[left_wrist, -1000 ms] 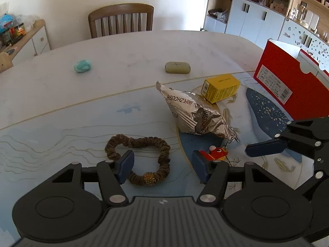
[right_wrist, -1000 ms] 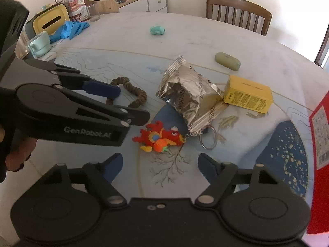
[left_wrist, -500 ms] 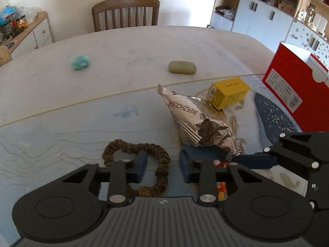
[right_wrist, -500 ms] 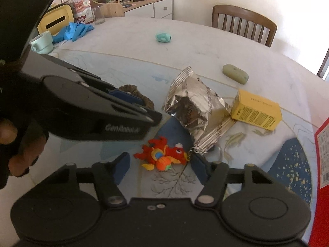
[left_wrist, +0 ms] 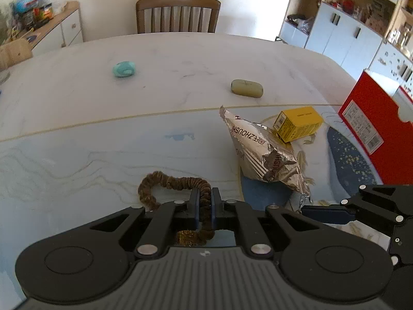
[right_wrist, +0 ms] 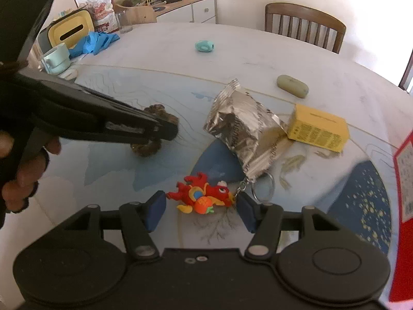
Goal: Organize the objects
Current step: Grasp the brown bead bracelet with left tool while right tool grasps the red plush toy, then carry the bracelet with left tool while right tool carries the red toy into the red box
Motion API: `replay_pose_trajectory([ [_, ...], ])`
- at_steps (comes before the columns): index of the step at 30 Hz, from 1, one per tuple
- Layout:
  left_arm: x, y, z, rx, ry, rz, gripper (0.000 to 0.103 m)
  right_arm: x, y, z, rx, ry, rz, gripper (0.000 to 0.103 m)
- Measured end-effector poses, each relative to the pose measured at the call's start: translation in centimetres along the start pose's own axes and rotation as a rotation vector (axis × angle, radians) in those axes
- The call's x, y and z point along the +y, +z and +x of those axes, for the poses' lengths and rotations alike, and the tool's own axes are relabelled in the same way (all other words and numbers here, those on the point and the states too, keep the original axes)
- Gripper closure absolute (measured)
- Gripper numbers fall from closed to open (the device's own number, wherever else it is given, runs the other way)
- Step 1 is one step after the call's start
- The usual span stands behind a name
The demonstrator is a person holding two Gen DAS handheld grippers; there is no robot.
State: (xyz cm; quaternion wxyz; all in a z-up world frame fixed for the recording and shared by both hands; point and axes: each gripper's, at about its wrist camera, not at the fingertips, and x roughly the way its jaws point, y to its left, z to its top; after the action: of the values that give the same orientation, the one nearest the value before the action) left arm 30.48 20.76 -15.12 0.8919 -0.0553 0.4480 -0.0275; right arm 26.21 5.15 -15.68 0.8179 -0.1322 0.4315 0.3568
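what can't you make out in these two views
- Left wrist view: the near part of the brown hair tie lies under the left gripper, which is shut on it.
- Left wrist view: the red toy keychain is out of sight behind the gripper body.
- Both views: the red box is cut off by the right edge.
- Both views: print on the yellow box is too small to read.

Brown scrunchie (left_wrist: 178,183): ruched cloth, matt, fuzzy. Beside it, snack bag (left_wrist: 260,152): crinkled silver foil, shiny. Behind the bag, yellow box (left_wrist: 298,122): matt cardboard. Red toy keychain (right_wrist: 202,196) in front of the bag: smooth glossy plastic or rubber, with a metal ring and chain. Table (left_wrist: 77,129) under all: smooth, slightly glossy, printed cover near the bag, marble-look beyond. Chair (left_wrist: 178,13) behind the table: brown wood. Both grippers: matt black plastic, blue pads.
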Motion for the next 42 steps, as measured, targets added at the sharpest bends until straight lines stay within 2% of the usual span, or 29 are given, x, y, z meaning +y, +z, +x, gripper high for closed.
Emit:
replay_pose_trajectory([
  [6,0.1,-0.8,-2.1,-0.008,-0.036,-0.043,0.096,-0.6,-1.0,-3.0,-0.029,0.014,0.036,0.044],
  [20,-3.4,-0.7,-7.4,-0.059,-0.106,-0.024,0.096,-4.0,-2.2,-11.7,-0.106,-0.007,0.099,0.044],
  [32,-11.3,1.2,-11.4,-0.1,-0.224,0.054,0.096,-9.7,-3.5,-19.0,-0.185,-0.087,0.152,0.044],
  [42,-18.9,3.6,-11.5,-0.125,-0.269,0.14,0.096,-15.9,-4.1,-23.7,-0.269,-0.195,0.156,0.044],
])
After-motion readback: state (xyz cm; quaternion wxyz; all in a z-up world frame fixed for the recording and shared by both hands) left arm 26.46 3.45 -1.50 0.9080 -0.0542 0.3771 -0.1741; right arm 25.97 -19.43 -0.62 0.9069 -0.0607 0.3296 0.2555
